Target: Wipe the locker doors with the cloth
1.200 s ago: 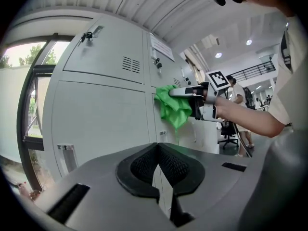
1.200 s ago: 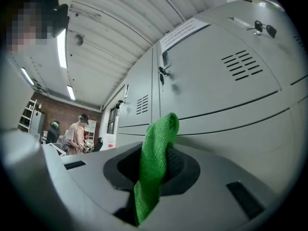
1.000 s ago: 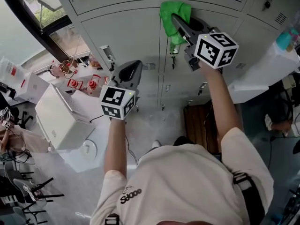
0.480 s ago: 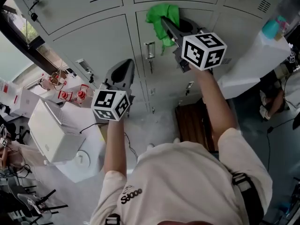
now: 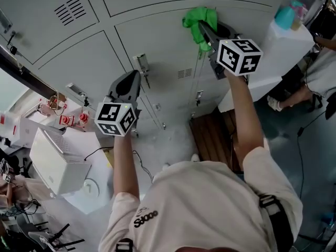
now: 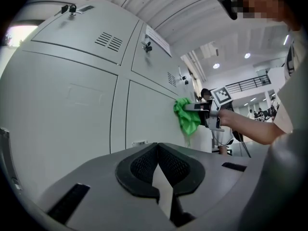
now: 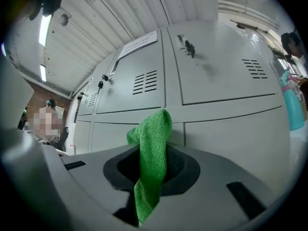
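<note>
A green cloth (image 5: 199,21) is pinched in my right gripper (image 5: 203,29) and pressed against a grey locker door (image 5: 157,35). In the right gripper view the cloth (image 7: 153,158) hangs between the shut jaws, in front of the locker doors (image 7: 211,76). My left gripper (image 5: 128,85) is lower and to the left, near the lockers, jaws shut with nothing between them. The left gripper view shows the locker wall (image 6: 72,109), the cloth (image 6: 186,117) on it, and the right gripper (image 6: 197,109) reaching in from the right.
A door handle with latch (image 5: 142,64) sticks out between the two grippers. A white box (image 5: 55,159) sits on a table at lower left. A white counter (image 5: 286,51) with a teal bottle (image 5: 287,16) stands at right. A person sits at far right.
The right gripper with the cloth has shifted along the locker door, and the head view has swung so the lockers appear further left and higher. The left gripper stayed shut and empty.
</note>
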